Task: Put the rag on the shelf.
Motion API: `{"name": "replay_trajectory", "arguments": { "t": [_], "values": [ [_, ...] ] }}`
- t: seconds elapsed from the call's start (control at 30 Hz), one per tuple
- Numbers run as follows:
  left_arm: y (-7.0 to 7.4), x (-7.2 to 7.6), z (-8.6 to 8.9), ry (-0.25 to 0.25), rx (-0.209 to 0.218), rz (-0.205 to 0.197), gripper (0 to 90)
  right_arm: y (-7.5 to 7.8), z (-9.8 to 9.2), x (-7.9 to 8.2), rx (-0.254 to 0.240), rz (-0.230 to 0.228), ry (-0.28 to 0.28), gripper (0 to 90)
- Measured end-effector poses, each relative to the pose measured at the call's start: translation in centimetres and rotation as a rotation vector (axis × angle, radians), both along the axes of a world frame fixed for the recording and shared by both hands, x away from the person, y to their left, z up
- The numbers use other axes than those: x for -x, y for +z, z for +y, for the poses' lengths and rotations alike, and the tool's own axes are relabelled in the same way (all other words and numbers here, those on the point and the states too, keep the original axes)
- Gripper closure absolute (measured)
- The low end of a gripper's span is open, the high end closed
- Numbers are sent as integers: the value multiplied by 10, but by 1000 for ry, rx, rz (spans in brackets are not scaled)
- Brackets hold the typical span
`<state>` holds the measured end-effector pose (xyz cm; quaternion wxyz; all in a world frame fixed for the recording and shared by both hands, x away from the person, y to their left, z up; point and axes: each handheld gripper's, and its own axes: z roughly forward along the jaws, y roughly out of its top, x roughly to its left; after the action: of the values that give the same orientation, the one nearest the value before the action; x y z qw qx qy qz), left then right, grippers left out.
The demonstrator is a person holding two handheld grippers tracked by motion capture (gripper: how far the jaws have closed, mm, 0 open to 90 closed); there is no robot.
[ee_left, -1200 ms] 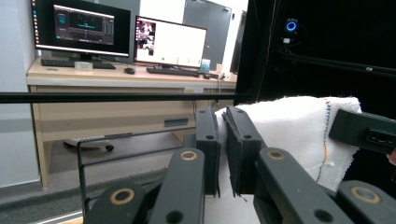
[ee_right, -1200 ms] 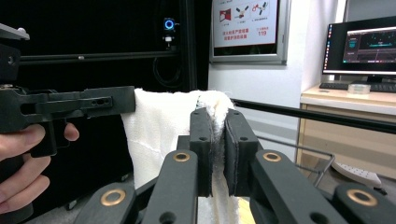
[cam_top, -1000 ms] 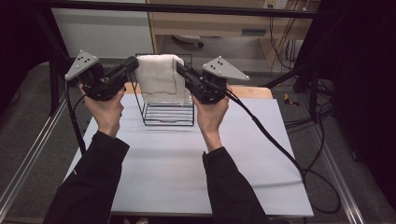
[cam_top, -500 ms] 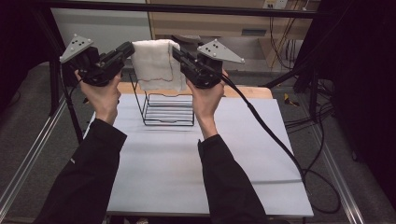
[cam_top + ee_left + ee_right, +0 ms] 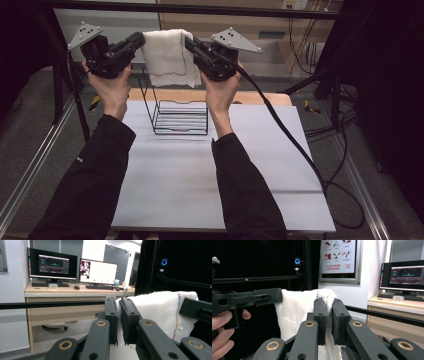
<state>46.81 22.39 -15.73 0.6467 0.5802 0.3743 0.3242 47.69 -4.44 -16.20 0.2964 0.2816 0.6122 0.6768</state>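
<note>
A white towel (image 5: 170,56) hangs in the air above the black wire basket (image 5: 179,117), stretched between both grippers. My left gripper (image 5: 141,40) is shut on the towel's left top corner, and my right gripper (image 5: 190,44) is shut on its right top corner. In the left gripper view the towel (image 5: 160,312) is pinched between the jaws, with its stitched edge at the right. In the right gripper view the towel (image 5: 297,312) is clamped between the jaws and hangs down, and the other gripper (image 5: 249,300) holds its far corner.
The wire basket stands at the back of the white table (image 5: 215,185) by a wooden board (image 5: 250,96). A black cable (image 5: 290,140) trails from my right gripper over the table's right side. A black frame bar (image 5: 200,9) crosses behind the towel.
Both grippers have risen with the towel, lifting it from just over the basket to well above it. Both grips are unchanged.
</note>
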Motion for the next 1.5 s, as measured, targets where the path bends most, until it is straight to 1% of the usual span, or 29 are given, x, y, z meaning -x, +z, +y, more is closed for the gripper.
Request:
{"name": "replay_trajectory", "arguments": {
  "t": [0.33,0.4,0.43,0.5,0.63,0.77,0.83,0.97,1.17,1.5],
  "values": [
    [3,-19,3,8,-1,6,837,2,3,-16,-2,14,-2,835],
    [5,-23,3,12,-2,8,838,3,5,-18,6,7,-3,835],
    [6,-24,3,12,-2,6,837,3,5,-20,6,7,-3,835],
    [8,-26,3,15,-5,5,837,4,5,-22,-8,17,-4,834],
    [9,-29,3,16,-14,0,837,5,6,-28,-9,21,-11,834],
    [7,-32,3,20,-17,2,837,4,6,-33,-11,29,-14,835],
    [6,-34,4,20,-19,3,837,3,7,-35,-7,25,-17,835],
    [4,-38,6,24,-16,5,837,0,9,-40,-9,31,-16,834],
    [-1,-45,9,36,-30,4,837,-4,13,-48,-4,39,-14,834],
    [-10,-55,16,55,-55,33,837,-15,22,-63,10,67,-12,834]
  ]
}}
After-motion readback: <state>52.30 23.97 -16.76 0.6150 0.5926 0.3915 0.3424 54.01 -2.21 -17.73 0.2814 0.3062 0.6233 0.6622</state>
